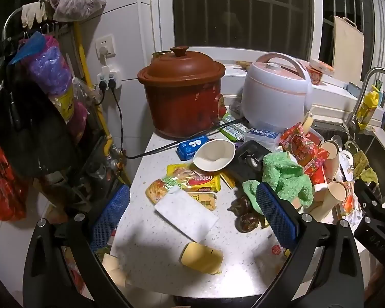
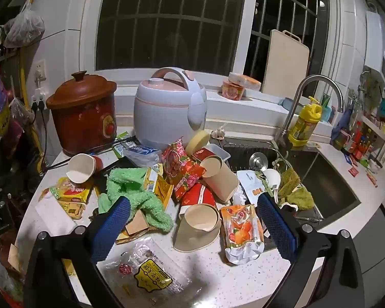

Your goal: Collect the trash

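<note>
Both grippers, left gripper [image 1: 192, 202] and right gripper [image 2: 193, 220], stand wide apart, holding nothing. Trash litters the counter [image 1: 146, 254]: a yellow "nabati" wrapper [image 1: 197, 179], a toppled paper cup [image 2: 200, 227], an orange juice pouch [image 2: 242, 233]; other print unreadable.

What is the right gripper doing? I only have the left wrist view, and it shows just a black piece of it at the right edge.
Observer: The right gripper is open and holds nothing.
Reviewer: What does it face?
Observer: Framed between its fingers are a tipped paper cup and an orange juice pouch, both lying on the counter.
Reviewer: Anything nearer to the camera than those?
Observer: Yes, a clear plastic wrapper with a yellow label lies flat on the counter, in front of the cup.
</note>
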`<state>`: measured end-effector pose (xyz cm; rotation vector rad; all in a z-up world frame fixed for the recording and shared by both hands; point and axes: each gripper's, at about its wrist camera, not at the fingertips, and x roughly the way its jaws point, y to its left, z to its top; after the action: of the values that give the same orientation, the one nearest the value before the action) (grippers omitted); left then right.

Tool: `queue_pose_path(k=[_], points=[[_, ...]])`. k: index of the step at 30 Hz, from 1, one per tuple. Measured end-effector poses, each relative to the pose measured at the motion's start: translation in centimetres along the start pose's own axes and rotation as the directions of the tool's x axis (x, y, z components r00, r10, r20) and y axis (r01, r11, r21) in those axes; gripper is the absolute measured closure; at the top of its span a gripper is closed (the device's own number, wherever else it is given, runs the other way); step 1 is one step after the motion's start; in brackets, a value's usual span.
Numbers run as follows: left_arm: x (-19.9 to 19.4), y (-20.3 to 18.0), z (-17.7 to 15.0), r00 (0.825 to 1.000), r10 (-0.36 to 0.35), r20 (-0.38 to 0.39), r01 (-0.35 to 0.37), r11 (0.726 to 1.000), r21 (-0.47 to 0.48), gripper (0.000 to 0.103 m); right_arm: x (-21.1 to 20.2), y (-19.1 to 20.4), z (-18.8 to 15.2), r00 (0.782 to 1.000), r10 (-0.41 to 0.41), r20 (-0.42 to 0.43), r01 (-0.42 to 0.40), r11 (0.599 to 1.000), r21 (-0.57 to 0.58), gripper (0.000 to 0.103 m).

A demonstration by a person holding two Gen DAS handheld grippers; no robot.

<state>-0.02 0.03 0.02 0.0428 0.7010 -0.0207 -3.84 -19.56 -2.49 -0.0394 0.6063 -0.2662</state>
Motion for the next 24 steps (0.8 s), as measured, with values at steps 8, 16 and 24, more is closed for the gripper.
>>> queue_pose_path(k=[8, 16, 24], points=[[-0.21, -0.18, -0.09, 1.0, -0.006, -0.007, 0.006, 1.0, 0.006, 0.007, -0.16, 0.03, -0.28, 1.0, -0.001, 0.004, 0.002, 1.0, -0.013, 0.005], [0.4, -0.09, -0.44, 1.0, 0.003, -0.024, -0.003, 1.0, 0.004, 0.007, 0.09, 0.27, 0.17, 1.0, -0.008, -0.014, 0.008, 1.0, -0.022, 0.005], [0.45, -0.19, -0.39, 1.0, 0.004, -0.029, -0.004, 1.0, 0.004, 0.007, 0.22, -0.04, 0.26, 1.0, -0.004, -0.021, 0.003, 1.0, -0.021, 0.005]])
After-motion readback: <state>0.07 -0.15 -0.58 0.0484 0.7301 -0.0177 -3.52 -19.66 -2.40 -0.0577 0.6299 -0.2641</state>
